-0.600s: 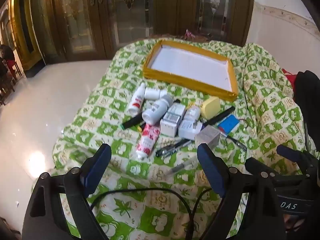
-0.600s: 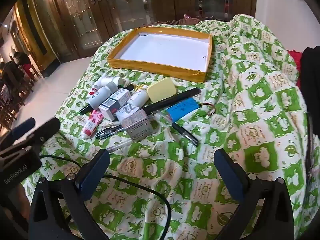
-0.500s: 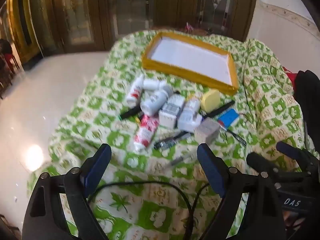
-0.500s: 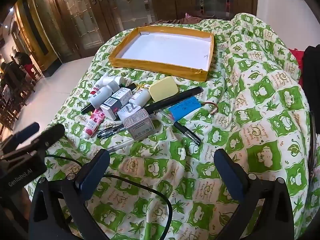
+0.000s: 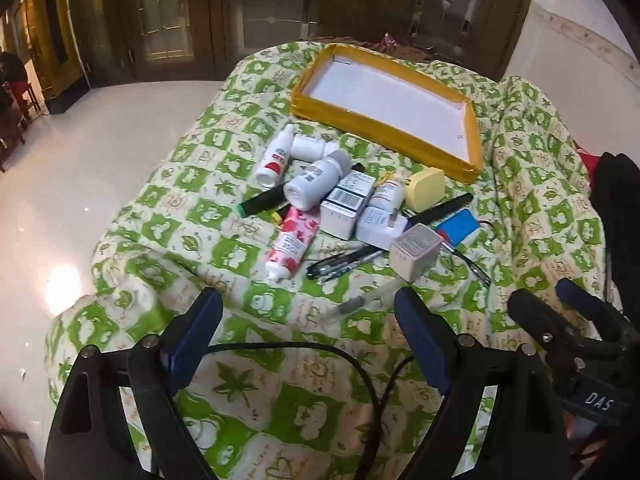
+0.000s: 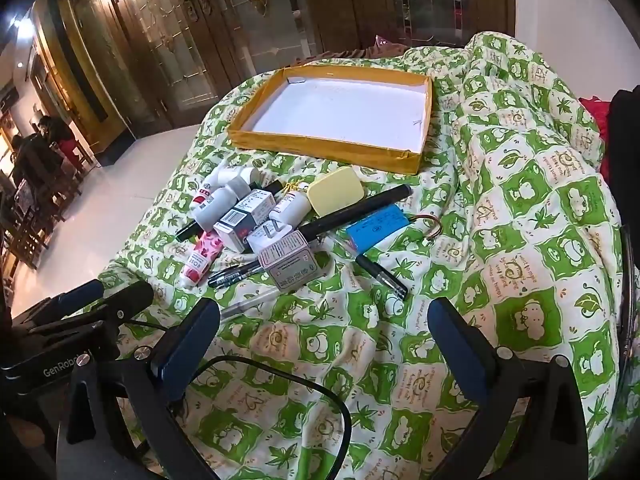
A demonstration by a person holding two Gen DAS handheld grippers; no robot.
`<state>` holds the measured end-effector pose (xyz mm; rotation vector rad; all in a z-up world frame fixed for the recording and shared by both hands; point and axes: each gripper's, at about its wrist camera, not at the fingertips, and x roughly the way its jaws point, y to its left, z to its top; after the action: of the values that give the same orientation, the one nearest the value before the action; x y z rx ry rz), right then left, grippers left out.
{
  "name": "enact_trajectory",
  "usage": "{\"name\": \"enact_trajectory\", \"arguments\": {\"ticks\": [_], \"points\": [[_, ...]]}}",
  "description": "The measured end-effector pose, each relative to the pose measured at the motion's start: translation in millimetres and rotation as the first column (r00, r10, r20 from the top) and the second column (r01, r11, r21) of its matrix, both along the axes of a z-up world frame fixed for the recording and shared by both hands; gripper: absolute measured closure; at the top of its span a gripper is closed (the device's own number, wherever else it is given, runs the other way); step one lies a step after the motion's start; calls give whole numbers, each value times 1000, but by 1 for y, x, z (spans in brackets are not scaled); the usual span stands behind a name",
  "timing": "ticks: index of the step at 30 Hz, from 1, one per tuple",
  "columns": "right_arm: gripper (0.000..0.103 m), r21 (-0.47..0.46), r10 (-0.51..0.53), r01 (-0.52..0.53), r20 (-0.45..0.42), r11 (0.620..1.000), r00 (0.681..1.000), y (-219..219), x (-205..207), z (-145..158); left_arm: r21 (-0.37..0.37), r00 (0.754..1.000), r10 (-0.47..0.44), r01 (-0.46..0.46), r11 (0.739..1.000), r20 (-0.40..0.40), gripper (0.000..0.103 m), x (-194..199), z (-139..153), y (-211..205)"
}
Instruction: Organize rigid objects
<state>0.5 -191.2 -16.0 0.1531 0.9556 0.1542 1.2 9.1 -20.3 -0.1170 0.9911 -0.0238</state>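
A yellow-rimmed white tray [image 5: 472, 142] [image 6: 320, 148] lies empty at the far side of the green-patterned cloth. In front of it is a pile: white bottles [image 5: 314, 184] [image 6: 216, 208], small boxes [image 5: 346, 204], a beige cube box [image 5: 416, 252] [image 6: 290, 264], a pink rose tube [image 5: 292, 244] [image 6: 200, 258], a yellow pad [image 5: 426, 188] [image 6: 336, 192], a blue card [image 5: 458, 228] [image 6: 376, 226], black pens [image 5: 344, 262] [image 6: 234, 274] and a black marker [image 6: 354, 212]. My left gripper [image 5: 308, 340] and right gripper [image 6: 324, 344] are open and empty, short of the pile.
The cloth [image 6: 520, 240] drapes over a raised surface with a glossy white floor [image 5: 60, 184] to the left. Wooden doors [image 5: 248, 12] stand behind. Black cables [image 6: 280, 376] run under the grippers. A dark object [image 5: 616, 208] is at the right edge.
Both grippers have shifted slightly and the view has moved in a little toward the pile. Nothing on the cloth has moved.
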Motion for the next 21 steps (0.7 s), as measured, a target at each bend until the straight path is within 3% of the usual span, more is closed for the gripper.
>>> {"name": "enact_trajectory", "arguments": {"ticks": [3,6,15,21], "points": [[1,0,1,-1,-5,1000,1000,-1,1,-2,-17,999,-10,11,1000,42,15,-5,2,-3],[1,5,0,0,-9,1000,1000,-3,2,-3,-27,999,-28,29,999,33,15,-6,2,-10],[1,4,1,-1,1,1000,1000,-7,4,-7,96,994,-72,64,993,80,15,-6,5,-25],[1,-17,19,-18,8,1000,1000,-4,4,-9,105,993,-73,64,992,91,15,-8,2,-23]]}}
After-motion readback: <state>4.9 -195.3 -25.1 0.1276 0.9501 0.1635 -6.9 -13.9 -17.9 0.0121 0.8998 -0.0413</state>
